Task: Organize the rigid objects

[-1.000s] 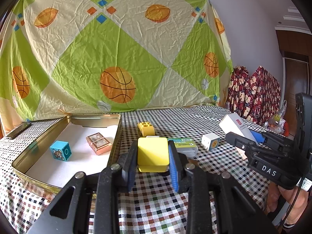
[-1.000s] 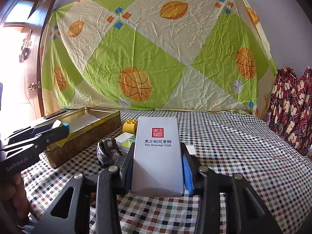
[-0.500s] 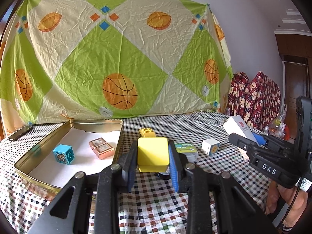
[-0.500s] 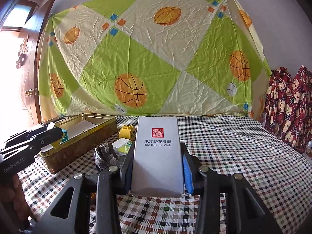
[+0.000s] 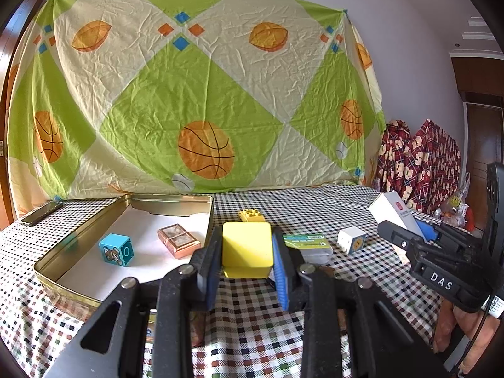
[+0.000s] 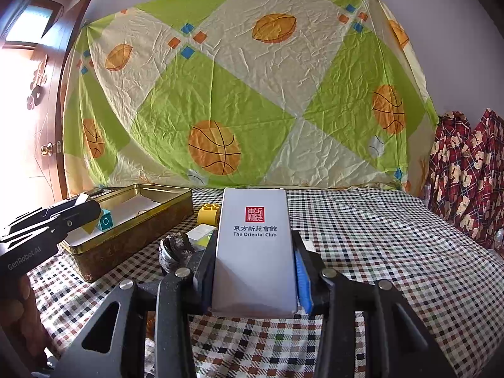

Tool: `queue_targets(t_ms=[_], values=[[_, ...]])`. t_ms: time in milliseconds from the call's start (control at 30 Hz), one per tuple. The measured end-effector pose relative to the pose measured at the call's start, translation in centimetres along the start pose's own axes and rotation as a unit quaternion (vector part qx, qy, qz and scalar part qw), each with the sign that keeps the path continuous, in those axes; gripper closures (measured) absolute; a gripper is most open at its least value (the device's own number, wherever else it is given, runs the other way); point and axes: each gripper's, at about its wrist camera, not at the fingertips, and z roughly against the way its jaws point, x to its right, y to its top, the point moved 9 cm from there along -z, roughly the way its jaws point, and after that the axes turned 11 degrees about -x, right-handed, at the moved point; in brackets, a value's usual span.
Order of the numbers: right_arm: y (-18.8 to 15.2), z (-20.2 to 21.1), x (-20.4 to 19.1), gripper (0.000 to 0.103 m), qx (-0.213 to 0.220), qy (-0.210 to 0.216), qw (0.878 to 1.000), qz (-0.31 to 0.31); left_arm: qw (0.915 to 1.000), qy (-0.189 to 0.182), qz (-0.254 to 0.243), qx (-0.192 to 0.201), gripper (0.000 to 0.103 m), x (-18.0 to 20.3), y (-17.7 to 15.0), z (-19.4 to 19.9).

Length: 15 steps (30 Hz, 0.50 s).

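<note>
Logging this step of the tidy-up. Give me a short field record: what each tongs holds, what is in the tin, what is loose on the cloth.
left tongs: shut on yellow block
right tongs: shut on white box printed "The Oriental Club"
gold tin: open, holds blue cube and copper-coloured box, apart from each other
loose on checked cloth: yellow toy brick, white die, green-labelled case
also on cloth: dark wrapped lump, kind unclear

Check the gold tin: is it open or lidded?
Open. The gold tin shows no lid; its white floor is exposed, with a blue cube and a copper block inside.
</note>
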Motion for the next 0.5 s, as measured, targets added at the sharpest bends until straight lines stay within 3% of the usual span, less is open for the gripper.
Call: queue_targets(t_ms=[500], values=[[0.3,-0.4,-4.3,0.059,0.001,0.038,0.999,0.015,0.9996,0.026,0.006,0.009,0.075,-2.3,0.1,0.7]])
